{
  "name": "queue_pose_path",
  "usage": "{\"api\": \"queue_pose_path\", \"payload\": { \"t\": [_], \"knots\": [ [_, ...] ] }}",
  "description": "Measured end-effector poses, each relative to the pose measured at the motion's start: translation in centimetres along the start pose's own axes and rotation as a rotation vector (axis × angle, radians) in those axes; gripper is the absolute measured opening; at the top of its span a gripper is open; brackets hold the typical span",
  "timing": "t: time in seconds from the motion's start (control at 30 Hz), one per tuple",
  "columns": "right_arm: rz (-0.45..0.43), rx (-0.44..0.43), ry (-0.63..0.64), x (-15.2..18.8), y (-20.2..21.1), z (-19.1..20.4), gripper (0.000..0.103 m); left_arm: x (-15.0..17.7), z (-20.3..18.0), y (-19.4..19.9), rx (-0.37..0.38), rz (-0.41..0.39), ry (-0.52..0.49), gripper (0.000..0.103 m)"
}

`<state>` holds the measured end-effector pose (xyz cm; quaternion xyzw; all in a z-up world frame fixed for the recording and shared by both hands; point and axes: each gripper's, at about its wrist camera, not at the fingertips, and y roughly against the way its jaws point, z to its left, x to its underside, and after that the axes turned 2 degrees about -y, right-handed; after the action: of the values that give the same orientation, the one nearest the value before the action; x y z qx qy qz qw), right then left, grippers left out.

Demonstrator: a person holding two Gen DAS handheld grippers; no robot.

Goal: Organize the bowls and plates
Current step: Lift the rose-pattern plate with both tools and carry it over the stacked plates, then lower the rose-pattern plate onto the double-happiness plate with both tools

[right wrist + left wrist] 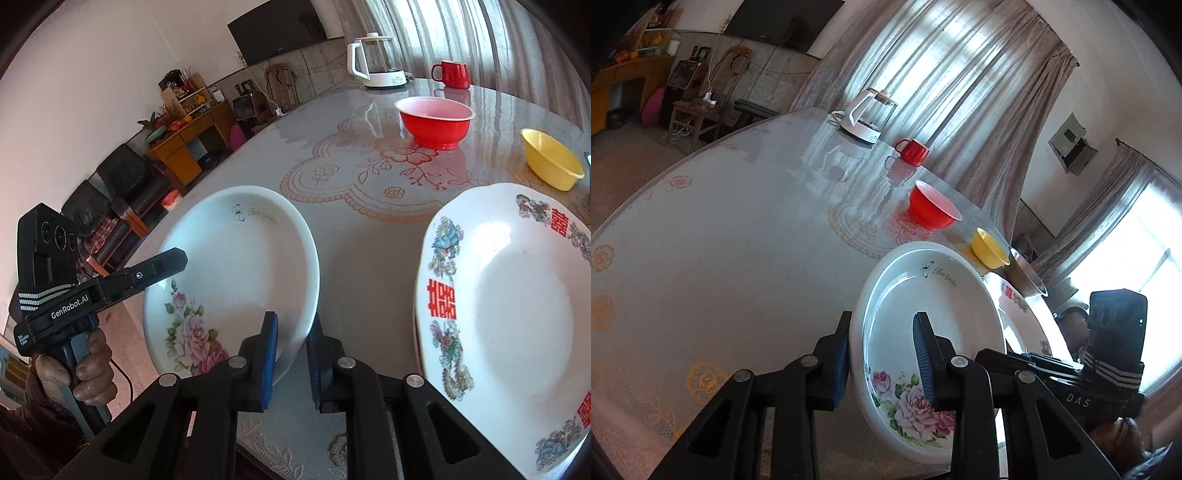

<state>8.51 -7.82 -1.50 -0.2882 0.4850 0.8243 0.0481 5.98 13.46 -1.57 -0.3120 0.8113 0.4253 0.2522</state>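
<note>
A white rose-pattern plate [923, 325] is held by both grippers and tilted above the table; it also shows in the right wrist view [236, 266]. My left gripper [882, 350] straddles its left rim, one finger inside the dish, one outside. My right gripper [293, 350] pinches its right rim. A larger white plate with red characters [517, 314] lies to the right, and shows behind the rose plate in the left wrist view [1023, 317]. A red bowl [436, 123] and a yellow bowl [552, 158] stand farther back.
A red mug [452, 74] and a white kettle [376, 62] stand at the far side of the glass-topped table [354, 236]. A metal bowl [1027, 277] sits beyond the yellow bowl [990, 249]. Chairs and a cabinet stand off the table's left edge.
</note>
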Motion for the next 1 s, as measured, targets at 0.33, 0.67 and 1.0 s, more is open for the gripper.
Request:
{"api": "queue_pose_path", "payload": {
  "t": [0.33, 0.67, 1.0],
  "knots": [
    [-0.126, 0.040, -0.115, -0.6, 4.8, -3.7, 0.012, -2.4, -6.6, -3.0, 0.097, 0.008, -0.123, 0.031],
    [-0.246, 0.135, -0.254, 0.1, 10.4, -9.0, 0.012, -3.7, -13.6, -8.7, 0.200, 0.101, -0.233, 0.031],
    [-0.205, 0.261, -0.354, 2.5, 11.0, -13.7, 0.017, -2.0, -17.0, -13.2, 0.207, 0.221, -0.296, 0.031]
  ]
}}
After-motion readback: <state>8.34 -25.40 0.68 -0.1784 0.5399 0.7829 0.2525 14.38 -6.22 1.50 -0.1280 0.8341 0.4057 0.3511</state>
